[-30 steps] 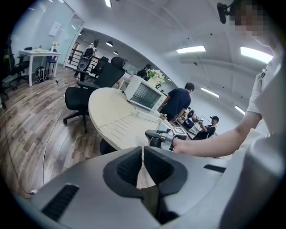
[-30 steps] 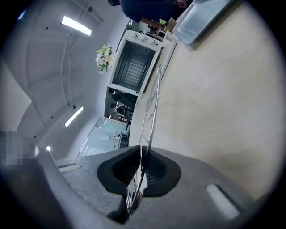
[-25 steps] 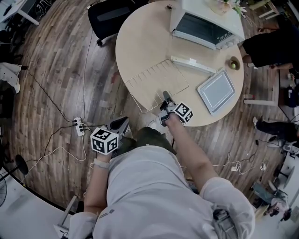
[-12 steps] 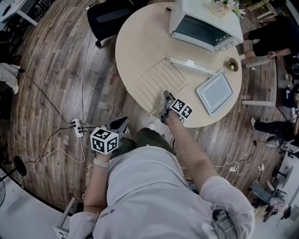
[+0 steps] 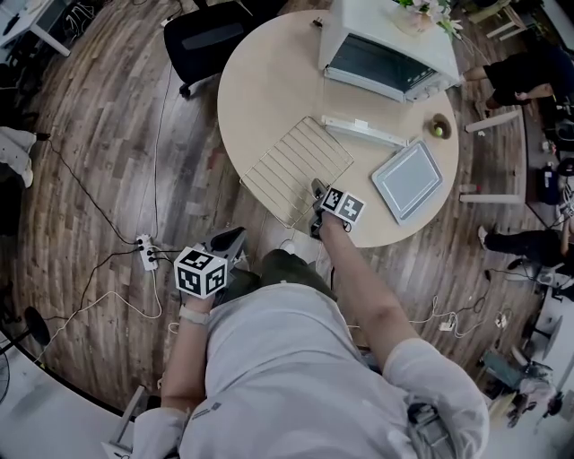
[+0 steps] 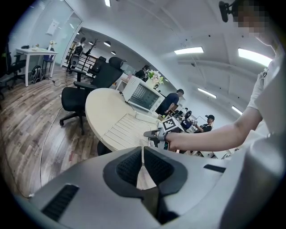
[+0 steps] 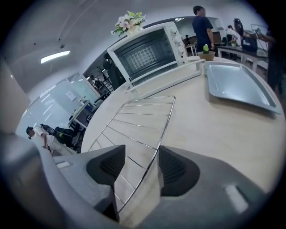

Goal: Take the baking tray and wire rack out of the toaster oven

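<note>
The wire rack [image 5: 299, 168] lies flat on the round table [image 5: 260, 81], its near corner at the table's front edge. My right gripper [image 5: 316, 193] is at that corner. In the right gripper view its jaws [image 7: 142, 167] have just been opening and stand open, the rack's [image 7: 134, 120] edge wire between the pads without being pressed. The grey baking tray [image 5: 408, 177] rests on the table to the right, also seen as the tray [image 7: 239, 85]. The white toaster oven [image 5: 386, 54] stands behind with its door [image 5: 368, 130] down. My left gripper [image 5: 235, 240] hangs off the table, shut and empty [image 6: 143, 156].
A small potted plant [image 5: 438, 128] sits by the oven's right corner and flowers [image 5: 421, 11] on top of it. A black office chair [image 5: 211, 31] stands at the table's far left. Cables and a power strip [image 5: 143, 246] lie on the wooden floor. People are at the right.
The rack, tilted up on its edge a second ago, has come down flat on the table. My right gripper has rolled and sunk a little with it. The left gripper has stayed put.
</note>
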